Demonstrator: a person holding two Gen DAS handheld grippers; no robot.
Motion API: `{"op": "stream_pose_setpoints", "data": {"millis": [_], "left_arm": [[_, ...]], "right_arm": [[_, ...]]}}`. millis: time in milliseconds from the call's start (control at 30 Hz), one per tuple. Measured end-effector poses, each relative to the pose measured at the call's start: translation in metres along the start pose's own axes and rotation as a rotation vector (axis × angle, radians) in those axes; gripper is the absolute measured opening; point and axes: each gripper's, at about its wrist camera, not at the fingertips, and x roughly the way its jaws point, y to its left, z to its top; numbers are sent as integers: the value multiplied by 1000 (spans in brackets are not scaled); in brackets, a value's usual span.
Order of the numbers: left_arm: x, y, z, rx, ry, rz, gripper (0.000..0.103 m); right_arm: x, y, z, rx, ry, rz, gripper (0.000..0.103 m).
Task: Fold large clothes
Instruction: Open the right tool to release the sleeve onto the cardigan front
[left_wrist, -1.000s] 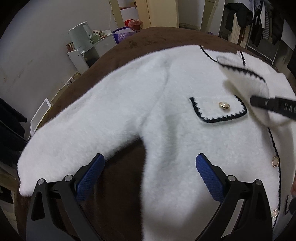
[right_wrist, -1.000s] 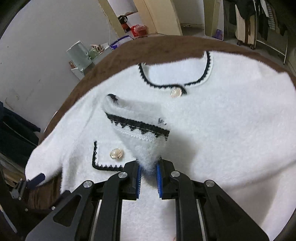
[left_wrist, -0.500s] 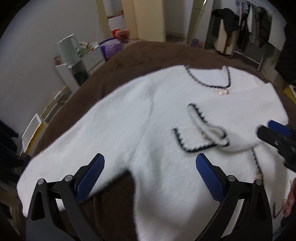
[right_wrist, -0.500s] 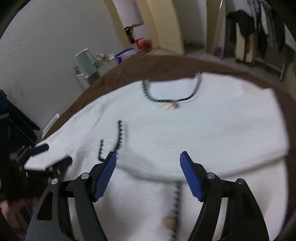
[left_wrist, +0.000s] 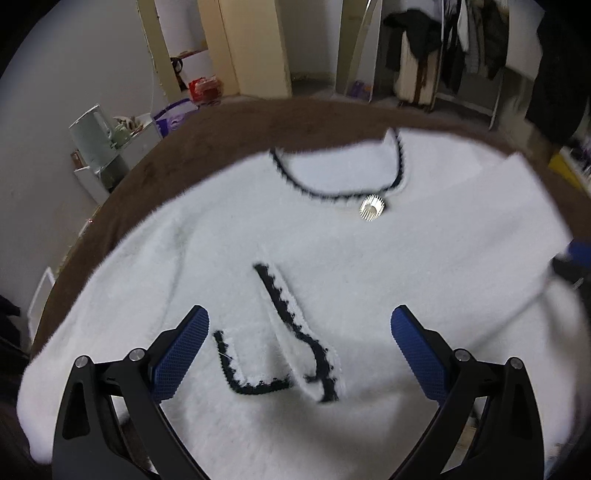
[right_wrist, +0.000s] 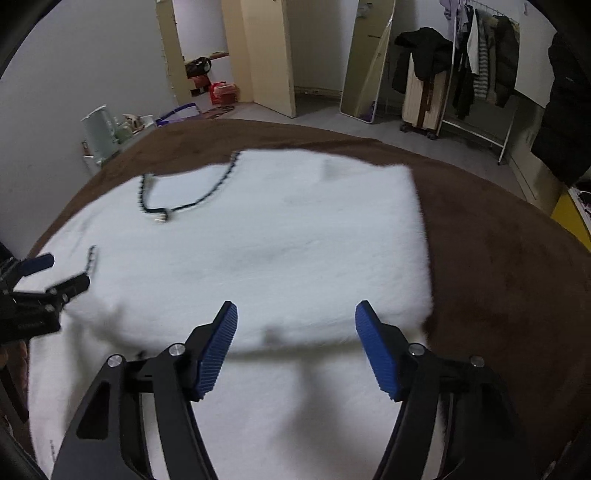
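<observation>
We judge the fluffy white knit cardigan with black trim (left_wrist: 295, 258), spread on the brown bed cover (right_wrist: 498, 240) ahead of both jaws, soft, light and floppy, best pinched at a folded edge; the left gripper (left_wrist: 299, 350) is released and empty, the right gripper (right_wrist: 295, 343) closing on nothing.

Brown blanket (right_wrist: 498, 258) covers the bed. Pale green kettle (right_wrist: 99, 127) on a small white side table (left_wrist: 94, 177) at left by the wall. Red bag (right_wrist: 223, 92) on floor near cream wardrobe (right_wrist: 266, 51). Leaning mirror (right_wrist: 365, 62), beige suitcase (right_wrist: 421, 99) with black coat on it, clothes rack (right_wrist: 480, 55) with hanging garments.
</observation>
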Motion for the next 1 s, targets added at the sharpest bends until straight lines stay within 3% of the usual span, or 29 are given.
{"op": "stream_pose_setpoints", "data": {"millis": [100,267,400,800,867,967,1000], "left_arm": [[18,5,-12,-6,30,33,98],[26,34,-33,-132,42,-42,98],[25,32,-38,-102,20,-20,98],[23,31,-40,-124,6,-9,98],[19,31,-40,-143,5,-13,97],[9,37,-39,-177,5,-35,97],[0,41,-38,-198,-9,-46,97]], "right_arm": [[11,-10,3,6,-24,-11,67],[24,-24,9,14,-38,-36,67],[57,-28,2,6,63,-17,67],[57,-31,-3,-7,35,-16,67],[56,-29,-1,-3,37,-21,72],[47,-23,5,-10,31,4,92],[42,-20,6,-21,23,5,92]]}}
